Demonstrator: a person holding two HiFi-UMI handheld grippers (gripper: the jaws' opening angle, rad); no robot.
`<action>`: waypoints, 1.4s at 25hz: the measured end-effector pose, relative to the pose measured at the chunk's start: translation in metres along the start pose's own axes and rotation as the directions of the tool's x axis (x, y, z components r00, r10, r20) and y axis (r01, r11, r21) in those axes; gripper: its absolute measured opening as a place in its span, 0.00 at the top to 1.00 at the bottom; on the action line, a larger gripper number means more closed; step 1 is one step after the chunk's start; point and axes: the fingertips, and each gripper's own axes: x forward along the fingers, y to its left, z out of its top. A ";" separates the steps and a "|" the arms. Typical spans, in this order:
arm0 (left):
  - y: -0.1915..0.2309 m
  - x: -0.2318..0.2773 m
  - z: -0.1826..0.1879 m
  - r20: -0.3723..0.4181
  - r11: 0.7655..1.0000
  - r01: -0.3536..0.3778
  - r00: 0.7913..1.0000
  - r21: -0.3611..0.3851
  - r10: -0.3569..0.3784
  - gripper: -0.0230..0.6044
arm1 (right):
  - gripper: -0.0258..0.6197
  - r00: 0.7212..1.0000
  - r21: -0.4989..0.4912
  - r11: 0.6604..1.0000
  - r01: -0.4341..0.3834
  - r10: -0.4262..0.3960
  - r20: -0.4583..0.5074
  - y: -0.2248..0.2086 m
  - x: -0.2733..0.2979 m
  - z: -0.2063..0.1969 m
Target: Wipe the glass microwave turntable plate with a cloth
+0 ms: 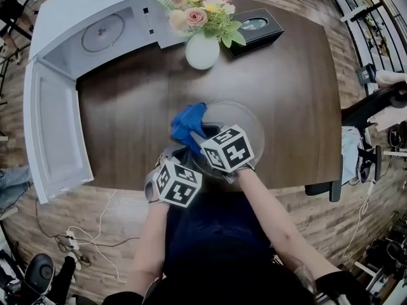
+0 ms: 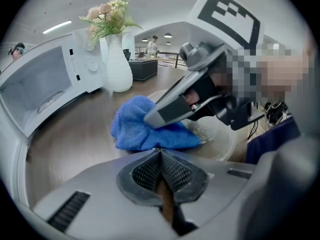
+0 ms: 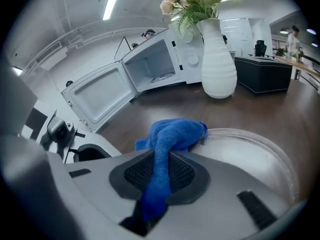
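At the far left of the dark brown wooden bench [image 1: 127, 107] stands a white microwave oven [image 1: 95, 27]. Its door [image 1: 54, 126] is swung fully open toward the bench's near edge.

The left hand-held gripper [image 2: 160, 153] sits near the front edge, just beside the near-left rim of the plate. Its jaws are clenched together at the tips. Only a thin brown sliver shows between the pads further back, and nothing is visibly pinched there.

A little to its right, a crumpled blue microfibre cloth [image 1: 187, 122] lies bunched over the left rim of the plate, partly on the glass and partly on the wood. The right hand-held gripper [image 3: 161, 156] is clamped on this cloth. A twisted strand of the blue fabric runs straight down between its two dark pads, and the rest spills out ahead of the tips.

The round clear glass microwave turntable plate [image 1: 248, 122] lies flat on the bench, out of the oven, near the front edge at the middle. Most of its surface to the right of the cloth is bare.

Behind the plate, near the oven, stands a white ribbed ceramic vase [image 1: 202, 51] of pink and cream flowers with green leaves. Just to its right lies a flat black rectangular box [image 1: 255, 29].
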 end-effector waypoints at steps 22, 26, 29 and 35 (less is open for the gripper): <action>0.001 0.000 0.000 -0.011 1.000 0.007 1.000 -0.016 -0.007 0.96 | 0.88 0.962 0.191 0.950 0.247 -0.264 0.071 -0.106 -0.064 -0.009; 0.001 0.000 0.000 -0.010 1.000 0.003 1.000 -0.018 -0.003 0.96 | 0.88 0.949 0.222 0.933 0.283 -0.306 0.077 -0.124 -0.079 -0.017; 0.001 0.000 0.000 -0.012 1.000 -0.004 1.000 -0.011 0.004 0.96 | 0.88 0.939 0.244 0.920 0.307 -0.334 0.077 -0.134 -0.090 -0.022; 0.001 0.000 0.000 -0.015 1.000 0.002 1.000 -0.014 -0.002 0.96 | 0.88 0.924 0.277 0.897 0.345 -0.377 0.069 -0.148 -0.110 -0.032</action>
